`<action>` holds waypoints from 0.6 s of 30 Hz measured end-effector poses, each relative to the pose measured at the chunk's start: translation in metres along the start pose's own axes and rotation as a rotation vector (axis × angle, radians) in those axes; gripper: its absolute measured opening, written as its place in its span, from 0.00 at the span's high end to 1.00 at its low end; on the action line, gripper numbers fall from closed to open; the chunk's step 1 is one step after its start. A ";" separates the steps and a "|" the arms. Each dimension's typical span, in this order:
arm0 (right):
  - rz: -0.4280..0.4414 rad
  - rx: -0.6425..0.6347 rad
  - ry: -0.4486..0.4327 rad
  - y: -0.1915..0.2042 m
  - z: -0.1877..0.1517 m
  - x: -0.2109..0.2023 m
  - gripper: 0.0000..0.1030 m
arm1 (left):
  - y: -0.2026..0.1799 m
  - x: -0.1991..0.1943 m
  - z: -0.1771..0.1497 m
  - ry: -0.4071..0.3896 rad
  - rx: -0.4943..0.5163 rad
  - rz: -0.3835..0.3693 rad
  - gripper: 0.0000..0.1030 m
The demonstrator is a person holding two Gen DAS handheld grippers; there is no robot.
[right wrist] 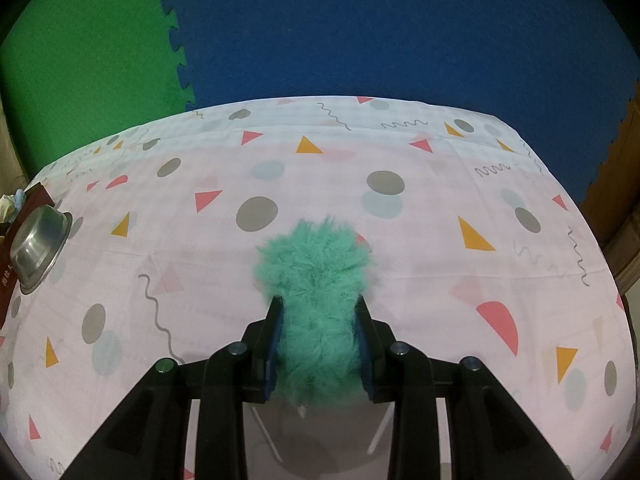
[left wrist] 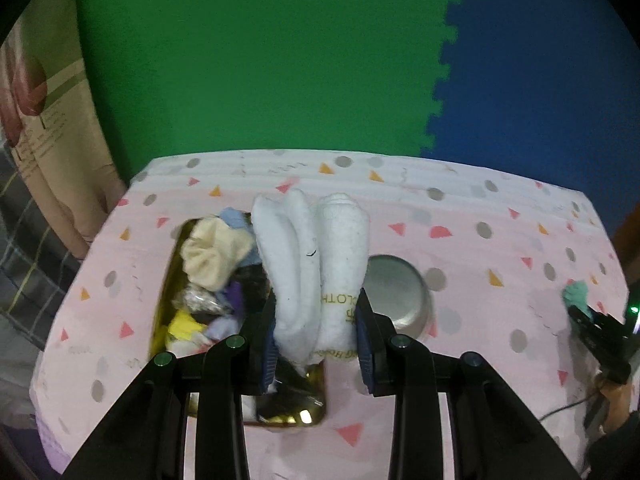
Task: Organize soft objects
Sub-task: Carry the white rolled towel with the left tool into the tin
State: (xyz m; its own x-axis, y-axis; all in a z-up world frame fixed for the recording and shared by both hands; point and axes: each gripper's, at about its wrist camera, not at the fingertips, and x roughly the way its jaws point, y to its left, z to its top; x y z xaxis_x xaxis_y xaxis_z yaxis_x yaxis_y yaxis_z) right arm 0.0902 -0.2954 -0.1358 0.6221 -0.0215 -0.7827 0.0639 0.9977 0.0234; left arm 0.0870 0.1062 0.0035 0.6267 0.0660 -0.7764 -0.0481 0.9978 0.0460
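Left claw (left wrist: 318, 336) clenching folded white terry socks (left wrist: 316, 256) above crammed gold box (left wrist: 292, 408), risking snagging neighbouring cloths.

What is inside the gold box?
The gold box holds a jumble of soft things: a cream scrunchie, plus blue, purple, yellow and dark bits. The white socks cover its right part, so more may hide there.
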 end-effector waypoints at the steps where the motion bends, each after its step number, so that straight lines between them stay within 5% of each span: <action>1: 0.000 0.000 0.000 0.000 0.000 0.000 0.68 | 0.004 0.003 0.002 0.000 0.000 0.009 0.71; 18: -0.002 -0.005 0.000 0.000 0.000 0.000 0.68 | 0.038 0.069 0.015 0.097 -0.007 0.040 0.71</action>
State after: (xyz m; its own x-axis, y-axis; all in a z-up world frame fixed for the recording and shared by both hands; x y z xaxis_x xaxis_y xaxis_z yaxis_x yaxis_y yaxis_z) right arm 0.0905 -0.2958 -0.1357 0.6222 -0.0234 -0.7825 0.0610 0.9980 0.0187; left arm 0.1401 0.1491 -0.0395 0.5456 0.1039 -0.8316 -0.0769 0.9943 0.0738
